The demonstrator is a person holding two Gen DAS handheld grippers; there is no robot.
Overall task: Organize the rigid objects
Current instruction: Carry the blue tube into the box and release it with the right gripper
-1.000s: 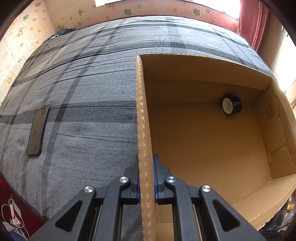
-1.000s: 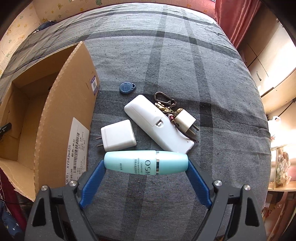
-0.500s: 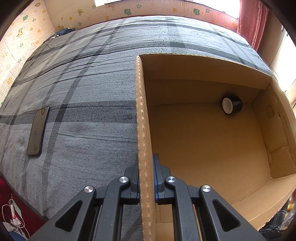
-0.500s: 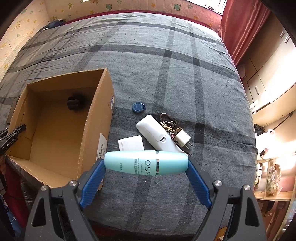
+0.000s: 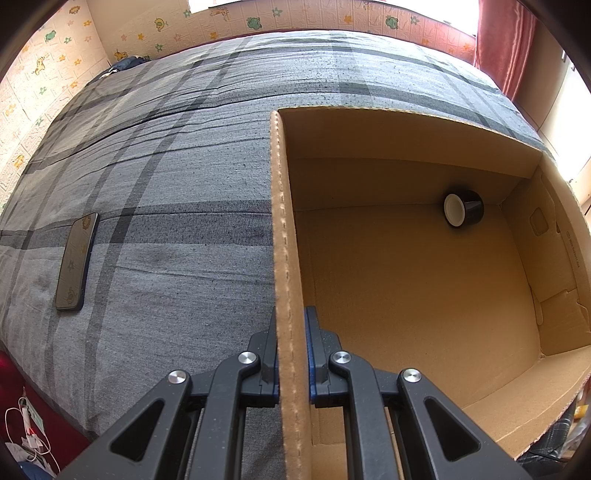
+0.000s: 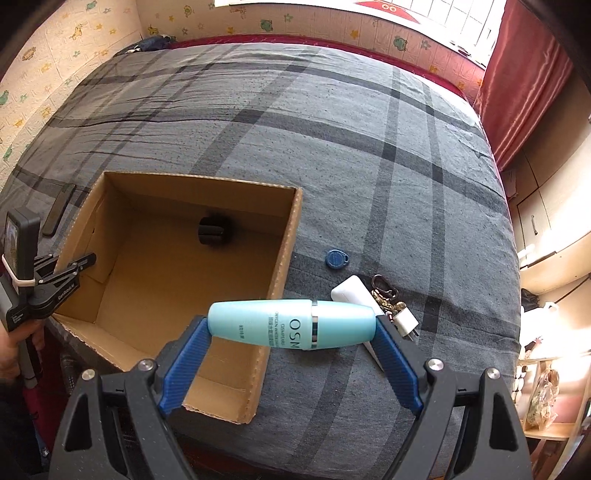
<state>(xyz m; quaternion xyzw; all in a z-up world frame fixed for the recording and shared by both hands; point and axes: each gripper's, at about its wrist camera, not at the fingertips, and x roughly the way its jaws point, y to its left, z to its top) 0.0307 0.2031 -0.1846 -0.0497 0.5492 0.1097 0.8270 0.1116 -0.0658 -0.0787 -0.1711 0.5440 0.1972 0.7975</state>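
My right tool (image 6: pixel 291 363) clamps the turquoise bottle (image 6: pixel 291 325) by its two ends, low in the frame. Compared with a second ago it is higher and nearer the cardboard box (image 6: pixel 286 258), whose inside now shows at centre left, so I judge placing comes next. My left tool (image 5: pixel 291 354) stays clenched on the box wall (image 5: pixel 282 221), unmoved. The black jar (image 5: pixel 463 214) lies inside as before.

Grey plaid bed (image 6: pixel 369 147), cartoon-patterned wall (image 5: pixel 55 66), red curtain (image 6: pixel 528 81), bright window (image 6: pixel 461 14), perhaps cupboards (image 6: pixel 546 206) right
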